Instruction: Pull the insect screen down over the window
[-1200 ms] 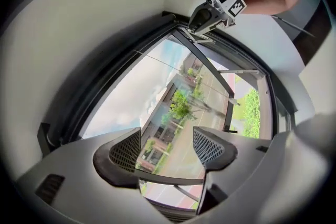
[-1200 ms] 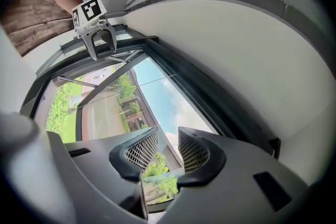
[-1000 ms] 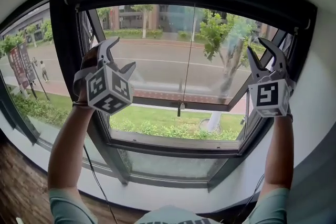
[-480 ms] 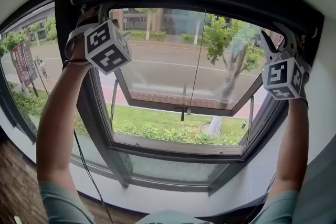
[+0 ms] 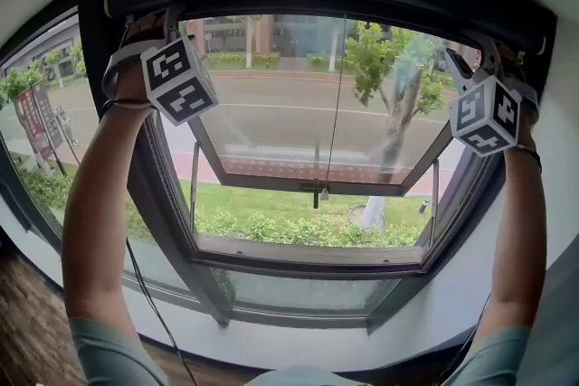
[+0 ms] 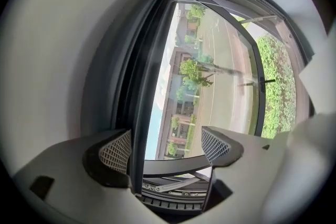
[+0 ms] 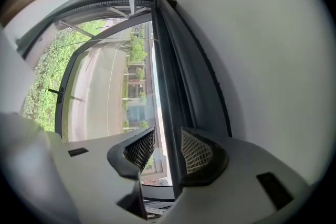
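Observation:
The insect screen's dark bar (image 5: 326, 3) lies rolled up along the top of the window frame. Both grippers are raised to it. My left gripper (image 5: 158, 21) is at the bar's left end. In the left gripper view its jaws (image 6: 165, 147) stand wide open, with the bar (image 6: 152, 71) between them close to the left pad (image 6: 116, 150). My right gripper (image 5: 475, 57) is at the right end. Its jaws (image 7: 168, 150) are narrower around the bar (image 7: 167, 92); light still shows between the bar and the left pad (image 7: 140, 149).
The glass sash (image 5: 317, 185) is swung outward below the bar. A thin cord (image 5: 328, 104) hangs down the middle of the opening. White wall curves above and to the right of the frame. Road, grass and trees lie outside.
Both grippers have risen from mid-window height to the top bar. The right jaws have narrowed around it.

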`<control>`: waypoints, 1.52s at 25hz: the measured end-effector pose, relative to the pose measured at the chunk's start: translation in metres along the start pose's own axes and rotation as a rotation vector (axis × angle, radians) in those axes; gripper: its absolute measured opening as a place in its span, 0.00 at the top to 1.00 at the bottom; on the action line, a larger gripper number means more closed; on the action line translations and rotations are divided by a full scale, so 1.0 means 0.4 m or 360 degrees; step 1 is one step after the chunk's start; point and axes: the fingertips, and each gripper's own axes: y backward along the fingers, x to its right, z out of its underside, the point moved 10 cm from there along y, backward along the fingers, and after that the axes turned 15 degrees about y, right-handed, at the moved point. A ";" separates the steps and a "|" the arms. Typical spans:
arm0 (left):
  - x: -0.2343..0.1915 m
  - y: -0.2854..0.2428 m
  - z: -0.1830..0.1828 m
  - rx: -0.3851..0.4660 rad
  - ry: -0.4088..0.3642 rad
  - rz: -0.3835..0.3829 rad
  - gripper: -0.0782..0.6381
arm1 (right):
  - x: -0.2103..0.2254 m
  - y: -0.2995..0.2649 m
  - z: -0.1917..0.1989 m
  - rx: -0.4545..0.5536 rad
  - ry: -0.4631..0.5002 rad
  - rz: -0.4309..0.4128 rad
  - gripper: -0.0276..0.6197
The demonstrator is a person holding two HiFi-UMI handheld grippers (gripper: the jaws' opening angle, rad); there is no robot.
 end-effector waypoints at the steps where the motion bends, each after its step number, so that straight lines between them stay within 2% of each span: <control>1: 0.001 -0.005 -0.001 -0.0008 -0.0024 -0.0006 0.32 | -0.002 -0.005 0.001 -0.0013 0.0023 -0.0024 0.74; 8: 0.004 -0.004 0.009 -0.0081 -0.0149 0.0030 0.32 | -0.011 -0.016 -0.009 -0.0032 0.0099 -0.0081 0.74; 15: 0.000 0.012 0.008 -0.0145 -0.0178 0.0139 0.32 | -0.013 -0.011 -0.012 -0.0038 0.0169 -0.0123 0.74; 25: 0.033 0.016 0.025 -0.0167 -0.0215 0.0159 0.31 | -0.030 -0.004 -0.013 -0.0003 0.0151 -0.0188 0.74; 29: 0.043 0.020 0.032 -0.0195 -0.0223 0.0186 0.31 | -0.038 -0.015 -0.013 0.0000 0.0190 -0.0197 0.74; 38: 0.121 0.050 0.067 -0.0242 -0.0262 0.0290 0.31 | -0.111 0.011 -0.021 0.0039 0.0227 -0.0331 0.74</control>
